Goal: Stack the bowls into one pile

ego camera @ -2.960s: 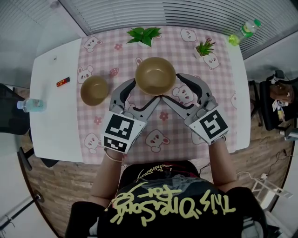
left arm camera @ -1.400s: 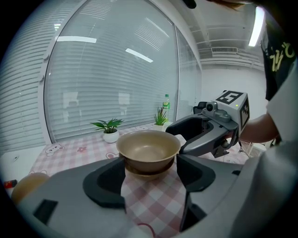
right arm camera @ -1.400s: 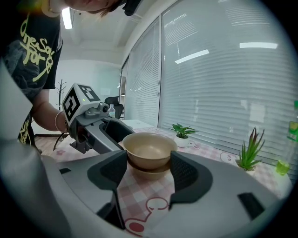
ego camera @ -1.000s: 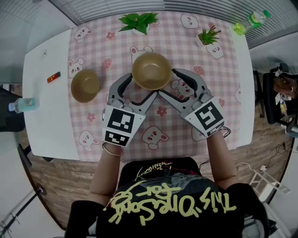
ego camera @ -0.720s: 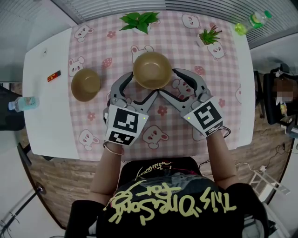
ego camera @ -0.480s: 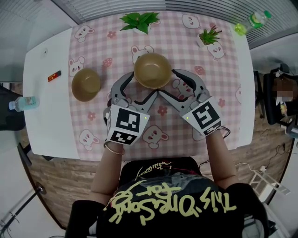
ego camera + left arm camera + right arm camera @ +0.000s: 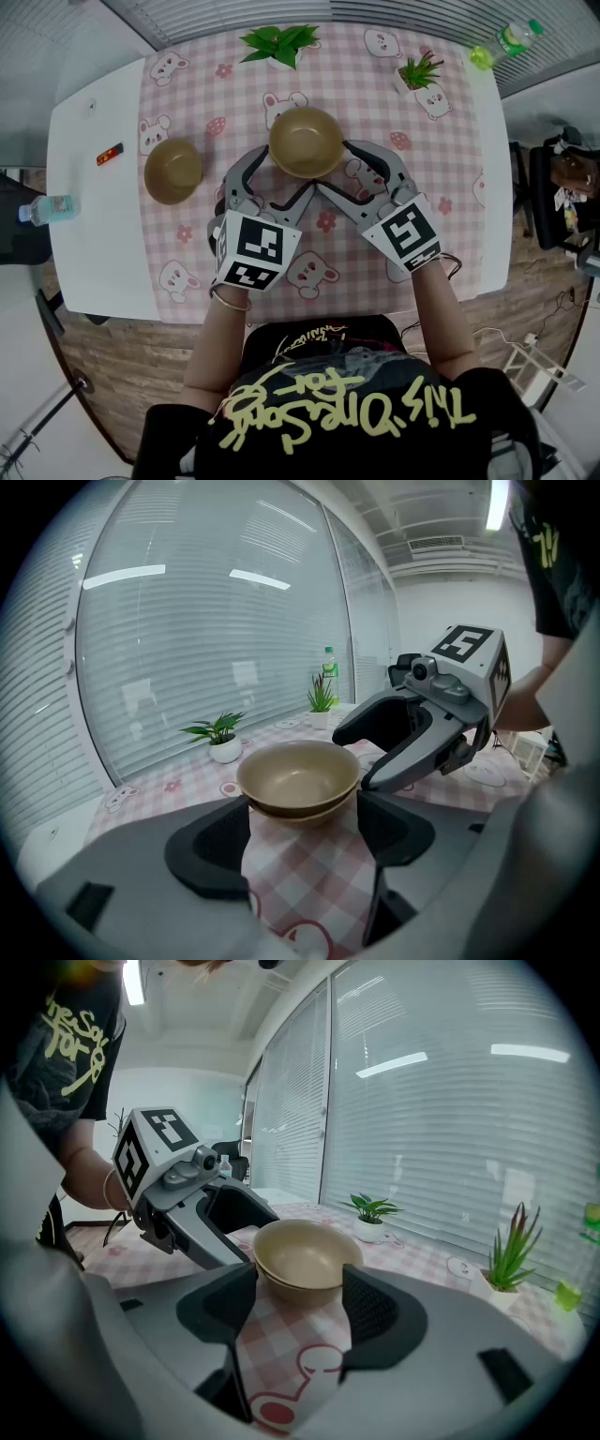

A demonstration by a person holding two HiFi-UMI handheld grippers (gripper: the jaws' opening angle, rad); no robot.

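Nearest is the person in a black printed shirt (image 7: 342,412), both forearms reaching forward over the near edge of the white surface (image 7: 94,234). The left gripper (image 7: 270,183) and right gripper (image 7: 352,173) lie side by side on the pink checked tablecloth (image 7: 450,150), their marker cubes towards the person and their inner jaws almost meeting at the middle. Each gripper's jaws are spread wide and hold nothing. Just beyond the jaw tips stand the nested bowls (image 7: 306,142), two tan bowls, one sitting inside the other, upright on the cloth. The left gripper's outer jaw reaches up beside the left flank of this pair and the right gripper's outer jaw curves round the right flank; whether either touches cannot be told. A single bowl (image 7: 172,172) of the same tan colour stands apart to the left, near the cloth's left edge. Left of it a small red object (image 7: 110,154) lies on the bare white surface. Farther back are a leafy potted plant (image 7: 279,42) and a spiky potted plant (image 7: 419,73), and at the far right corner a green bottle (image 7: 506,42)
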